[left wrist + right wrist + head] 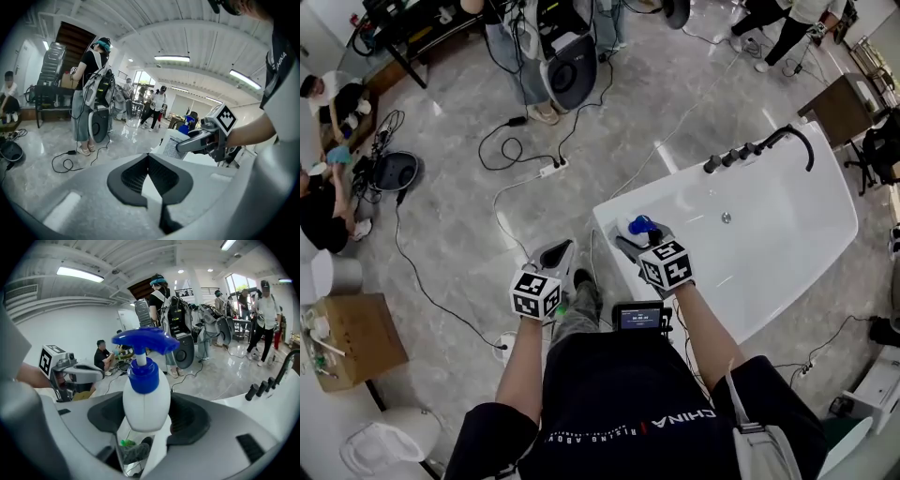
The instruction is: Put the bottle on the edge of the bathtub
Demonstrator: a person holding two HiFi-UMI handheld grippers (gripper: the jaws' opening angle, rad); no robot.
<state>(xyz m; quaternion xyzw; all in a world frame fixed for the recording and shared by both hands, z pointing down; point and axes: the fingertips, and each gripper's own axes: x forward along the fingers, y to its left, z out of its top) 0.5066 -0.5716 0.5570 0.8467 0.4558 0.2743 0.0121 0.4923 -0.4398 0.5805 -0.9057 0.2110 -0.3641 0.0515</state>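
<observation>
A white bottle (639,227) with a blue pump top stands upright between the jaws of my right gripper (636,236), which is shut on its body. It sits over the near left corner of the white bathtub (675,183); whether its base touches the rim I cannot tell. In the right gripper view the bottle (146,394) fills the middle between the dark pads (197,420). My left gripper (562,250) hovers over the floor just left of the tub corner, jaws together and holding nothing. In the left gripper view its tips (148,157) meet, and the right gripper (190,142) shows beyond them.
A black faucet with knobs (769,145) lines the tub's far rim. Cables and a power strip (551,169) lie on the grey floor to the left. A cardboard box (352,337) stands at the left edge. Several people are standing or sitting further back.
</observation>
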